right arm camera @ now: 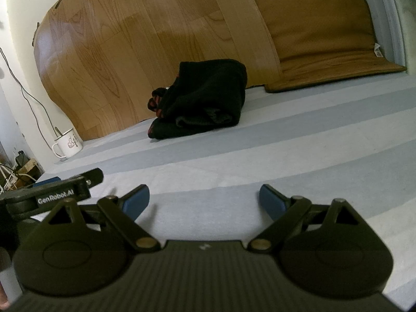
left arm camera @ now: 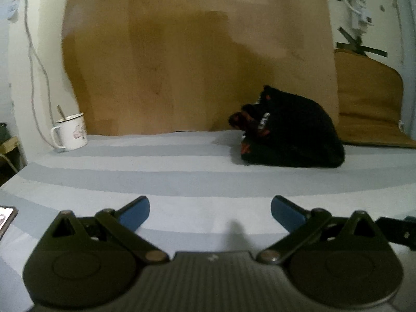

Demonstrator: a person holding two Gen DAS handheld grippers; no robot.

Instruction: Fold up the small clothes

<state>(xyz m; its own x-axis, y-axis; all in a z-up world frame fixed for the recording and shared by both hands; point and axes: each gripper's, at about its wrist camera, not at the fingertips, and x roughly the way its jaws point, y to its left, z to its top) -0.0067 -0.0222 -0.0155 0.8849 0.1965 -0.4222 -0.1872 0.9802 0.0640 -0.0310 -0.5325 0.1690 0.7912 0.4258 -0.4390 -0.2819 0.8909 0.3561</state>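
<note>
A small black garment with red marks [left arm camera: 291, 132] lies bunched in a heap at the far side of the striped blue-grey cloth [left arm camera: 156, 179], against the wooden sheet. In the right wrist view the same black heap [right arm camera: 202, 101] sits ahead and slightly left. My left gripper [left arm camera: 210, 212] stands open near the front of the cloth, nothing between its blue pads, well short of the garment. My right gripper [right arm camera: 204, 202] is also open and empty, low over the cloth. The left gripper's body [right arm camera: 52, 195] shows at the left of the right wrist view.
A white enamel mug [left arm camera: 71, 131] with a spoon stands at the far left, also seen as the mug [right arm camera: 69, 144]. A wood-pattern sheet [left arm camera: 195, 52] leans on the wall behind. A brown cushion [right arm camera: 325, 39] lies at the back right. A phone [left arm camera: 6, 219] lies at the left edge.
</note>
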